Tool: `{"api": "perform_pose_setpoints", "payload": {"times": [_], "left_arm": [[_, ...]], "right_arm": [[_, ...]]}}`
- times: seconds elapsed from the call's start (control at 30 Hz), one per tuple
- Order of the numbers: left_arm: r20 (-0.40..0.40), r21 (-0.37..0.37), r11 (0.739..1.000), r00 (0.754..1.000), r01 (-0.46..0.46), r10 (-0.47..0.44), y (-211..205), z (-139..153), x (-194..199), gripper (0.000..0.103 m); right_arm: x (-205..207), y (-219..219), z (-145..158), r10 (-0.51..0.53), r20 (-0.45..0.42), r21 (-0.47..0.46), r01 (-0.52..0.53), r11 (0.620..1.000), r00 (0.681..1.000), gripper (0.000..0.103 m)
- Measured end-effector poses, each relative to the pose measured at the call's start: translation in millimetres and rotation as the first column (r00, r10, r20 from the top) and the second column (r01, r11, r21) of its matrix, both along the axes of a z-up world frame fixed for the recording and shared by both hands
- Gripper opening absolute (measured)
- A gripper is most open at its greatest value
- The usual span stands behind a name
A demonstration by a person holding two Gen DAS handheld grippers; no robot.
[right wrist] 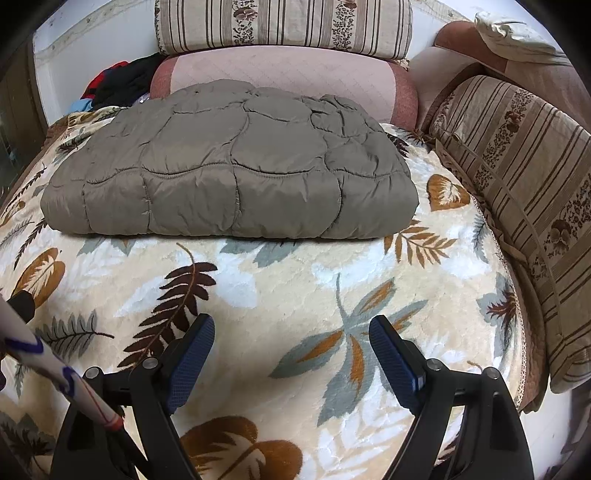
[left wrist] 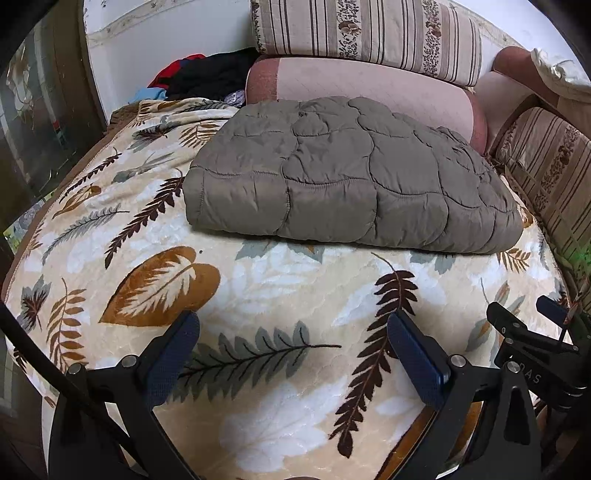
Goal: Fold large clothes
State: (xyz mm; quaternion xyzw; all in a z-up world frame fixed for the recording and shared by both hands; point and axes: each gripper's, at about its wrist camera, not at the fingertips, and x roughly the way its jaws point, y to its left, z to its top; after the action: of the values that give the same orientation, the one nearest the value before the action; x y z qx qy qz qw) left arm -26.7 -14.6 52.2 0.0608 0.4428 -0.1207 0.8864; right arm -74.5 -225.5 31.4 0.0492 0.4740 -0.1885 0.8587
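A grey-brown quilted padded garment (left wrist: 351, 177) lies folded into a thick rectangle on the leaf-patterned blanket (left wrist: 277, 288); the right wrist view shows the same folded garment (right wrist: 229, 177) on the blanket (right wrist: 288, 280). My left gripper (left wrist: 293, 328) hovers over the bare blanket in front of it, open, with nothing between its blue pads (left wrist: 173, 358). My right gripper (right wrist: 291, 334) is also open and empty, short of the garment's near edge. In the left wrist view the right gripper's black frame shows at the lower right edge.
Striped floral cushions (right wrist: 517, 192) line the right side and the back (left wrist: 369, 33). A pink bolster (left wrist: 369, 85) lies behind the garment. Dark, red and blue clothes (left wrist: 207, 77) are heaped at the back left. A white cable (right wrist: 55, 365) crosses the lower left of the right wrist view.
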Motion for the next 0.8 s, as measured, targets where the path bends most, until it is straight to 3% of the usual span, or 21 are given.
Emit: {"api": "perform_pose_setpoints", "payload": {"times": [0.8], "left_arm": [[-0.021,0.020,1.000,1.000,0.019,-0.019,-2.1,-8.4,-7.7,0.101]], "right_arm": [[-6.3,10.6,-9.8,0.027,-0.034,-0.008,-0.027,1.000,0.999,0.089]]}}
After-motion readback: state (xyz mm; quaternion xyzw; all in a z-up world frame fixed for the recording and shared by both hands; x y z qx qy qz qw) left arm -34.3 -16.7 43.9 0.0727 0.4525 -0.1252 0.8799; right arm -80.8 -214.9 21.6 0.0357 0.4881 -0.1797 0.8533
